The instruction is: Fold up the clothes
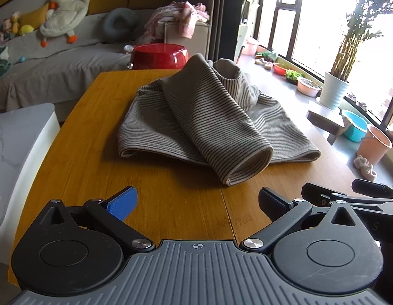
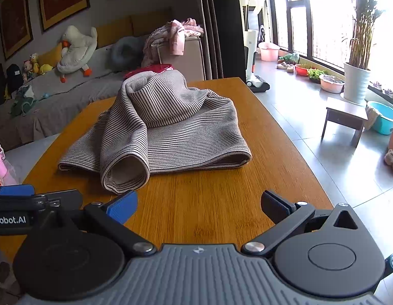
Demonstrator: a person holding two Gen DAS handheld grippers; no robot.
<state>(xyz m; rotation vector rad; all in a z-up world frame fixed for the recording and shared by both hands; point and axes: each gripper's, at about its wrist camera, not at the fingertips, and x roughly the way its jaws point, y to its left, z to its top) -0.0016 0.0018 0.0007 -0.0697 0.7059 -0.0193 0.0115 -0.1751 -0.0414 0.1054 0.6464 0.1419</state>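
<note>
The striped garment point(image 1: 196, 117) lay in a loose heap on the wooden surface point(image 1: 171, 203), toward its far end, with a red basin point(image 1: 159, 56) showing just beyond it. Its body was spread fairly flat, one edge doubled over at the near side, while a sleeve point(image 1: 216, 132) draped across it and ended in an open cuff pointing toward the cameras. A second tube of cloth, collar or sleeve, stood up at the back. That was no tidy fold, though whether it was part-way folded or simply dropped could not be judged.

Both pairs of tongs hung short of the garment, over bare wood. The left tongs point(image 1: 197, 203) stood wide open and held nothing; the right tongs point(image 2: 199, 203) were likewise spread and empty, just beside the left. Held back and open like that, they seemed ready to come down on the cloth.

A broad strip of free surface lay on the near side of the garment, and narrower margins to either flank, before the edges dropped to the tiled floor point(image 2: 311, 117).
</note>
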